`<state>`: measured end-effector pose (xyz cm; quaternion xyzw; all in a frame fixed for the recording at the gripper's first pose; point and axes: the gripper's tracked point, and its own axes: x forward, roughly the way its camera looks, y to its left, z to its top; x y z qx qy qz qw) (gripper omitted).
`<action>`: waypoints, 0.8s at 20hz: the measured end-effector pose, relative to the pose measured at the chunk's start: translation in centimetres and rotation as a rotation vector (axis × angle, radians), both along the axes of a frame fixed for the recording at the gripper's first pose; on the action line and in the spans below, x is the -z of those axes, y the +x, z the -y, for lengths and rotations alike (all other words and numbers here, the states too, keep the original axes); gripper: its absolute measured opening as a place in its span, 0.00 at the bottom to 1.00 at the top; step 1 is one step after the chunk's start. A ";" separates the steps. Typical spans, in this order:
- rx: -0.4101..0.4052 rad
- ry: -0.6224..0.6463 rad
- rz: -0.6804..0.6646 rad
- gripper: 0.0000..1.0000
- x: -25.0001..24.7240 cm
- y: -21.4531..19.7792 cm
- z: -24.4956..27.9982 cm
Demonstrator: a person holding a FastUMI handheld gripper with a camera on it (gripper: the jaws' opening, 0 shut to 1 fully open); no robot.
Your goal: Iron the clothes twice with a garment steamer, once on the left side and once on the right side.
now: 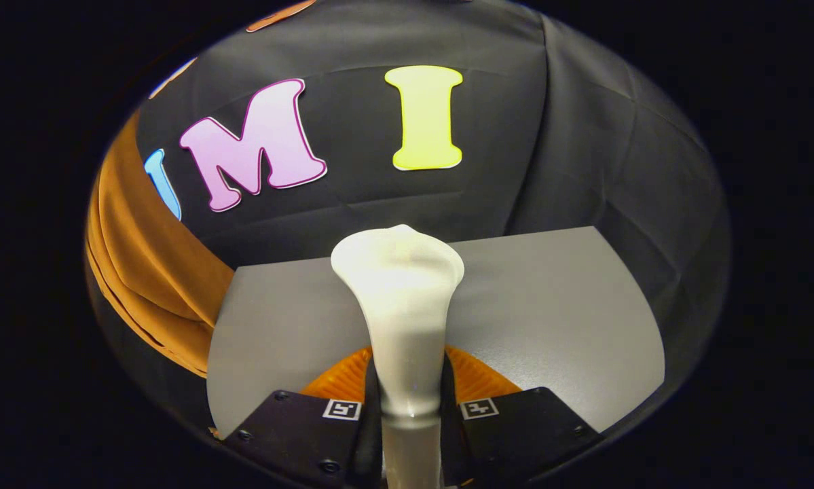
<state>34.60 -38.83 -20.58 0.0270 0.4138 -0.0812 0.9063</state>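
The tool (410,407) is clamped on the white garment steamer (400,305), both fingers pressing the slim neck from either side, and the flared head rises just ahead of them, pointing out over the grey bench (549,305). The garment to be steamed, an orange-brown cloth (149,272), hangs off to the left, draped against the black booth wall and dropping past the bench's left edge, well apart from the steamer head. So the step in hand looks like carrying the steamer across to that cloth. To do it well, the grip wants to hold firm on the neck, because the head is wide and top-heavy and could twist in the fingers. Swing left and bring the flat face of the head square to the fabric rather than edge-on. Then one steady stroke down one side, with a second one on the other side. I cannot tell from here where the garment's middle lies, so finding its full outline comes first. Watch the folds near the bench edge; they could snag the head.
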 end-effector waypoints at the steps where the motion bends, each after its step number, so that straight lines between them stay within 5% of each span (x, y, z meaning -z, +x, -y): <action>1: 0.005 -0.011 0.028 0.38 -0.7 -0.1 -0.1; 11: 0.022 -0.200 0.336 0.37 -11.0 -5.0 -3.4; 16: 0.039 -0.189 0.453 0.37 -15.7 -8.5 -8.8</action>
